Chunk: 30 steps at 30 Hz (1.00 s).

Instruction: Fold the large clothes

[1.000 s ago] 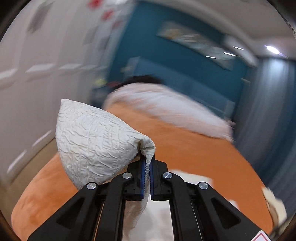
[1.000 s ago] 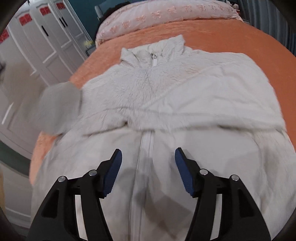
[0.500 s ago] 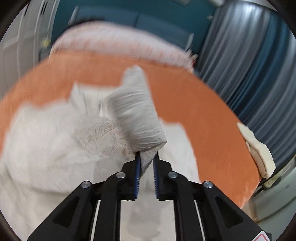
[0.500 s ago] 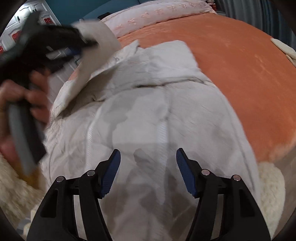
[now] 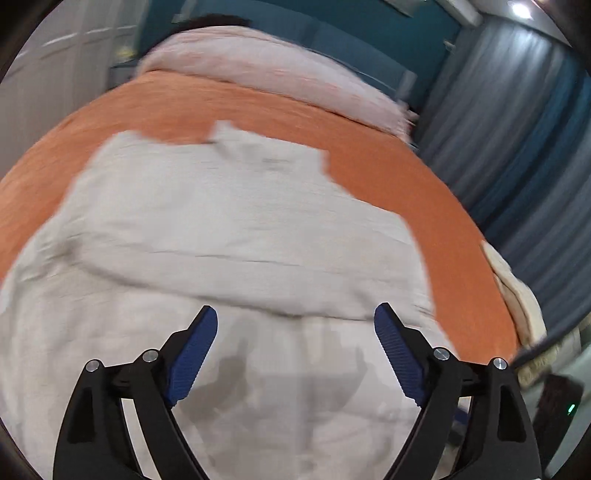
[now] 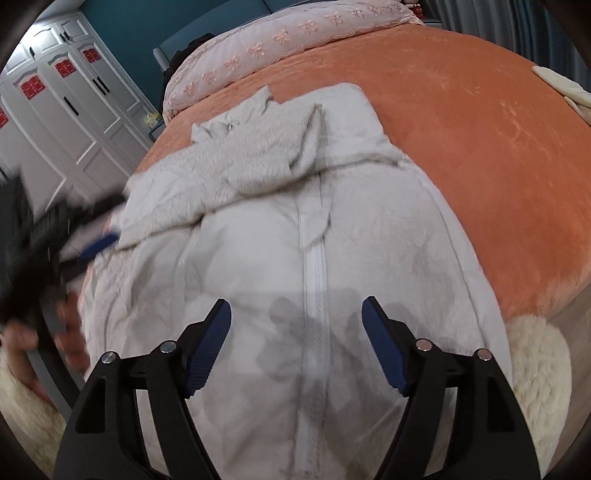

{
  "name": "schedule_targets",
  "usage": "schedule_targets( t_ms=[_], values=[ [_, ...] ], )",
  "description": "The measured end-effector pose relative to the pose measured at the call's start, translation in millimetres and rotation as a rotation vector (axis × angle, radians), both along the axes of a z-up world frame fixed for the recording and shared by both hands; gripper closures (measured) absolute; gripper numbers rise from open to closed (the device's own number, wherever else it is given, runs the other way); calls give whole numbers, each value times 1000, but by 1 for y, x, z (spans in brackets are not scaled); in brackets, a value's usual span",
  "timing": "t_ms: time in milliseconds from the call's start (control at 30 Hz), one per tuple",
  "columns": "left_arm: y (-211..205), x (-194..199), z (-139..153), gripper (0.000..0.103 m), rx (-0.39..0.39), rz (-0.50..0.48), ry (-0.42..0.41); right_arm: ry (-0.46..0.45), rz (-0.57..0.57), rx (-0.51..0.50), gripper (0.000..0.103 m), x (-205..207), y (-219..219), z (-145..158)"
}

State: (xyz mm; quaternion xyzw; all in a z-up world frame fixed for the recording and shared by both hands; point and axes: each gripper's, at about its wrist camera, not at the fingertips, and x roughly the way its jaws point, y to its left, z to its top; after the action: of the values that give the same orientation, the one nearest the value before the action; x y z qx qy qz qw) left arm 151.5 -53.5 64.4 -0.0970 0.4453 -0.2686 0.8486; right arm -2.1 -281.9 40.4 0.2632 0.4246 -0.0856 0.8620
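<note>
A large pale grey-white zip jacket [image 6: 314,229] lies spread on the orange bed, its fleecy upper part and a sleeve folded across the chest, collar toward the pillows. The white zipper [image 6: 314,295] runs down its middle. My right gripper [image 6: 296,310] hovers open over the lower front, either side of the zipper. In the left wrist view the same jacket [image 5: 229,236] fills the frame, blurred, and my left gripper [image 5: 295,315] stands open above it with nothing between its fingers. The left gripper [image 6: 99,247] also shows blurred at the jacket's left edge, held by a hand [image 6: 70,332].
The orange bedspread [image 6: 480,155] stretches right and back to pink pillows [image 6: 295,33]. A cream cloth [image 5: 517,295] lies at the bed's right edge by blue-grey curtains [image 5: 535,147]. White wardrobe doors [image 6: 66,110] stand left. A fluffy cream rug [image 6: 539,369] lies below the bed.
My left gripper carried the sleeve over the jacket, let go of it and now stands open. The sleeve rests across the chest. My right gripper stayed open over the lower front.
</note>
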Motion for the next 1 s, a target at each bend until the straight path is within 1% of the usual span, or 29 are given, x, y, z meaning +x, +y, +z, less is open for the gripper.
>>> schedule_targets(
  t_ms=[67,100,167,233,267,367,400,433,467,500,533,567,600,633,667,733,800,867,900,933,967,1000],
  values=[
    [38,18,-10,19,-28,111,60,-22,-19,-2,30,13,-8,9],
    [52,25,-14,19,-45,159,87,-36,-26,-9,24,23,-12,14],
    [84,42,-21,19,-101,266,146,-45,-51,-50,19,41,-19,21],
    [114,59,-28,19,-155,367,184,-45,-68,-85,18,60,-25,25],
    [125,67,-32,19,-159,401,194,-43,-80,-86,17,71,-29,25],
    [137,85,-37,19,-128,433,199,-10,-122,-27,16,106,-43,13],
    [139,91,-40,19,-109,440,192,17,-137,1,16,121,-48,5],
    [142,94,-40,19,-100,440,188,36,-147,6,16,131,-49,0],
    [143,99,-43,19,-85,448,188,54,-138,10,21,143,-48,-5],
    [143,103,-45,19,-80,455,185,83,-103,6,45,158,-43,-9],
    [147,103,-48,19,-76,461,179,113,-69,-14,54,170,-36,-11],
    [147,106,-51,19,-60,471,176,132,-36,-57,61,183,-25,-8],
    [149,106,-52,19,-46,477,171,100,23,-86,82,195,-10,1],
    [151,107,-52,19,-30,483,165,64,91,-97,88,206,4,14],
    [152,110,-51,19,-15,493,158,21,137,-116,89,213,18,29],
    [156,111,-42,19,-11,511,121,-141,246,-134,90,224,46,77],
    [159,112,-30,19,-33,519,76,-295,301,-132,90,227,58,119],
    [154,114,-16,18,-52,507,24,-382,311,-107,90,229,53,136],
    [150,117,-12,18,-50,496,9,-384,289,-129,90,234,46,134],
    [142,120,-9,18,-40,473,-7,-356,264,-156,90,238,41,126],
    [133,123,-9,18,-20,446,-18,-293,228,-180,90,245,31,106],
    [126,127,-12,18,3,427,-22,-201,189,-184,90,252,20,78]
  ],
)
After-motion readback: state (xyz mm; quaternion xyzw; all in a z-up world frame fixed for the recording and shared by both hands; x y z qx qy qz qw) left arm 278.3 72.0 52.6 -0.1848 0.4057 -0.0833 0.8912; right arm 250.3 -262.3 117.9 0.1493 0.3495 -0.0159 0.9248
